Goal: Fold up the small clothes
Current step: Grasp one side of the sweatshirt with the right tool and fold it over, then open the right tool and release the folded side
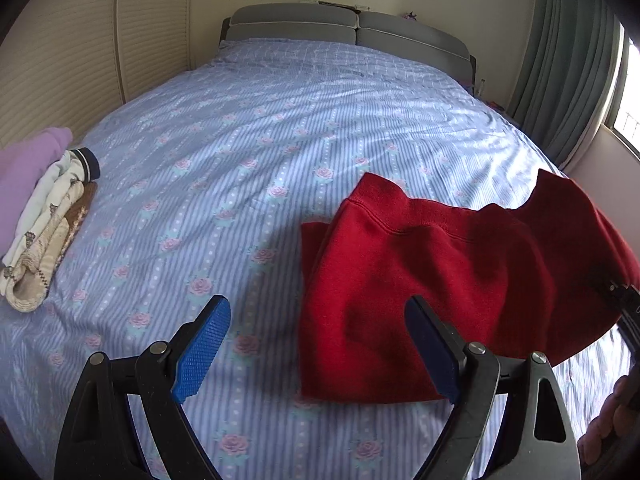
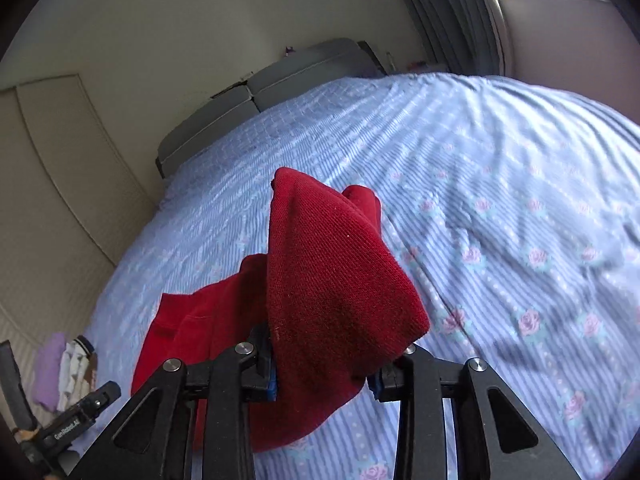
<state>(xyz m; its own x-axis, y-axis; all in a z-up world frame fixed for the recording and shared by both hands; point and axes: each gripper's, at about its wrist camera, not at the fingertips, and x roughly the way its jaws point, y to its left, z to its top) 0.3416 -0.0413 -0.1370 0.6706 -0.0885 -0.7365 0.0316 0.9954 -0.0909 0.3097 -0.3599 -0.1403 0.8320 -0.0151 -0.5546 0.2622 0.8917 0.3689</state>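
Observation:
A red knit garment (image 1: 440, 280) lies partly folded on the blue flowered bed sheet (image 1: 240, 140), its right side lifted off the bed. My left gripper (image 1: 316, 344) is open and empty, hovering just in front of the garment's near left edge, blue pads (image 1: 202, 354) wide apart. My right gripper (image 2: 324, 376) is shut on a fold of the red garment (image 2: 336, 288), which drapes over the fingers and hides the pads. The right gripper also shows at the right edge of the left wrist view (image 1: 624, 304).
A stack of folded small clothes (image 1: 44, 220) sits at the bed's left edge: lilac, white and beige pieces. It also shows in the right wrist view (image 2: 68, 368). A grey headboard (image 1: 352, 32) is at the far end, a wardrobe on the left, curtains (image 1: 568, 60) and a window on the right.

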